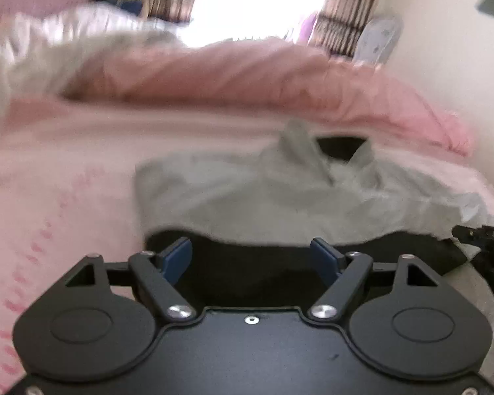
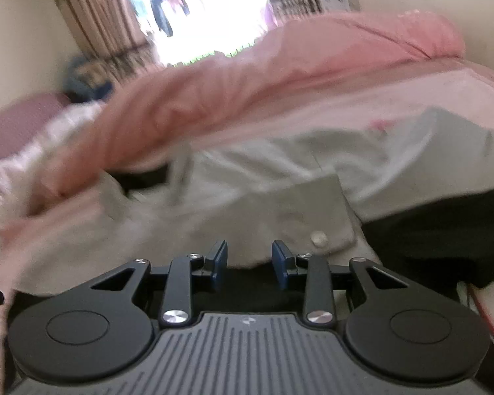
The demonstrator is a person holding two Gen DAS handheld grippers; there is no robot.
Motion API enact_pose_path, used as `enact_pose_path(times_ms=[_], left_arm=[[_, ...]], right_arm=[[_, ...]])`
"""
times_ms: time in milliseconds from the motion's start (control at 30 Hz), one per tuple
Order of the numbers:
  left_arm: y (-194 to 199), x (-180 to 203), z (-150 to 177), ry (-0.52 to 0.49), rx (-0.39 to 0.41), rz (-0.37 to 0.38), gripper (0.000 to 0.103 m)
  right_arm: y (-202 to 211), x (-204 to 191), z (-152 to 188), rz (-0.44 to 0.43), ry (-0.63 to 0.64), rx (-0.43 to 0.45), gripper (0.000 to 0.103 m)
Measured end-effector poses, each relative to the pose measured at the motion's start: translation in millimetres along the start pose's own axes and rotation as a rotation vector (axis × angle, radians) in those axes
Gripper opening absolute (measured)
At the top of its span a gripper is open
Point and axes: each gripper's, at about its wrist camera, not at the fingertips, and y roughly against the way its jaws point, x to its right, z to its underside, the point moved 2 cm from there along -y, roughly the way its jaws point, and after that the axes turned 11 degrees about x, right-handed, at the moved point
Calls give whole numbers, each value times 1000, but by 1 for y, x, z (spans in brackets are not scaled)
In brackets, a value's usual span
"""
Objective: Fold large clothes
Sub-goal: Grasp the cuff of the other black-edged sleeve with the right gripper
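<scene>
Lying mid-frame just beyond both sets of fingertips, the pale grey garment [image 1: 247, 197] sits ungripped, left gripper [image 1: 252, 258] spread wide, right gripper [image 2: 249, 261] partly apart, both empty.

A big light grey shirt [image 1: 247, 197] with a dark lining lies spread out on the pink bed [image 1: 66, 181]. Its collar [image 1: 313, 151] stands up and open at the far end. One sleeve cuff [image 2: 296, 214] with a small pale button [image 2: 318, 239] lies folded over it.
</scene>
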Motion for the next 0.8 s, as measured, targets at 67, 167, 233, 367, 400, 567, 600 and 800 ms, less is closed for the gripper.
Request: enact_pose_path(times_ms=[67, 167, 233, 367, 400, 567, 600, 800], left_arm=[[-19, -7, 13, 33, -54, -18, 78], [-31, -12, 29, 29, -54, -13, 79], [-32, -7, 31, -18, -52, -23, 79], [-20, -4, 25, 3, -51, -33, 78], [-13, -4, 24, 9, -38, -25, 79], [10, 1, 19, -19, -12, -24, 82], [12, 1, 20, -26, -14, -30, 82], [16, 3, 29, -32, -26, -57, 82]], right_arm=[[-9, 10, 10, 29, -28, -31, 32], [-7, 22, 19, -9, -70, -18, 30], [-2, 30, 16, -48, -106, -35, 30], [38, 81, -8, -87, -238, 32, 50], [50, 96, -13, -61, -249, 69, 58], [110, 227, -30, 200, -365, 186, 63], [120, 256, -30, 260, -402, 198, 63], [144, 348, -22, 435, -523, 252, 63]])
